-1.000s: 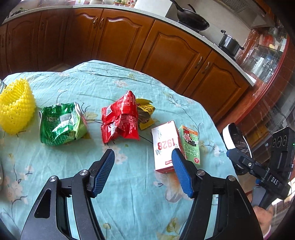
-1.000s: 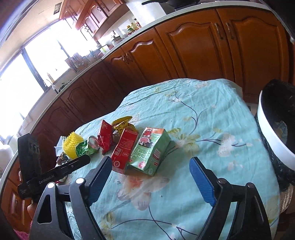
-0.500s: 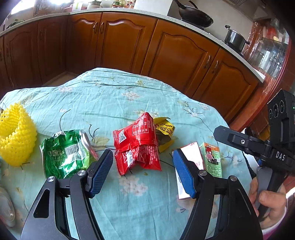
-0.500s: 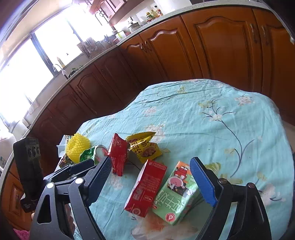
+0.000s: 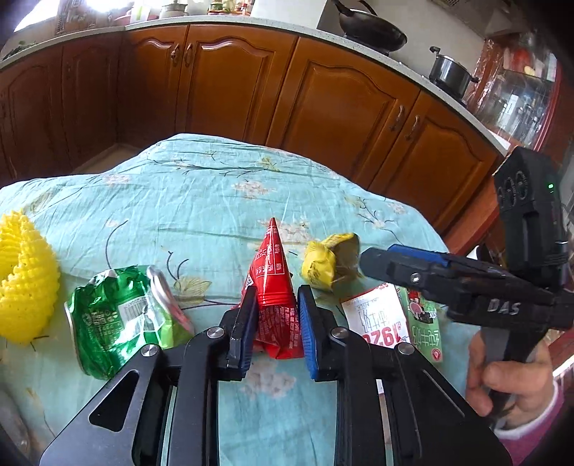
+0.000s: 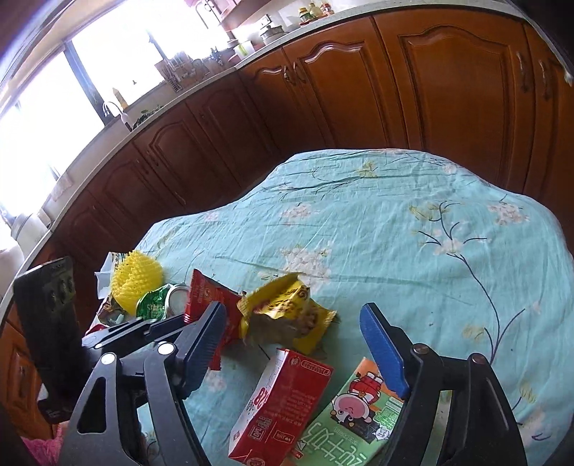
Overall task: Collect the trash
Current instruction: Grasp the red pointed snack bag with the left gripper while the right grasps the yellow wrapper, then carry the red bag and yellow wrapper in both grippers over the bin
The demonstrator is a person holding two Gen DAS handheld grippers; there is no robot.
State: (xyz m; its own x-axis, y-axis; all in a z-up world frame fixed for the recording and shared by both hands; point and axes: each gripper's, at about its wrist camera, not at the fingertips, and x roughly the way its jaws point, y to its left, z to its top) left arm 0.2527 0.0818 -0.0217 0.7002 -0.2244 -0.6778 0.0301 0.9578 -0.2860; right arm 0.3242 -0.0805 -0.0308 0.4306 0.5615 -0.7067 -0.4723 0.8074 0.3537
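My left gripper (image 5: 275, 315) is shut on a red snack bag (image 5: 274, 279), squeezed into a cone on the teal tablecloth (image 5: 201, 200). My right gripper (image 6: 294, 340) is open, its jaws around a crumpled yellow wrapper (image 6: 287, 312), with a red-and-white carton (image 6: 283, 398) and a green drink carton (image 6: 358, 419) just below it. In the left wrist view the right gripper's finger (image 5: 430, 269) touches the yellow wrapper (image 5: 323, 265). A crushed green can (image 5: 122, 315) lies left of the red bag.
A yellow foam fruit net (image 5: 25, 279) sits at the table's left edge. Brown kitchen cabinets (image 5: 323, 107) stand behind the table, with a pan (image 5: 369, 32) and a pot (image 5: 448, 73) on the counter. A hand (image 5: 509, 380) holds the right gripper's handle.
My left gripper has closed on the red snack bag, squeezing it upright. My right gripper has moved forward over the cartons to straddle the yellow wrapper.
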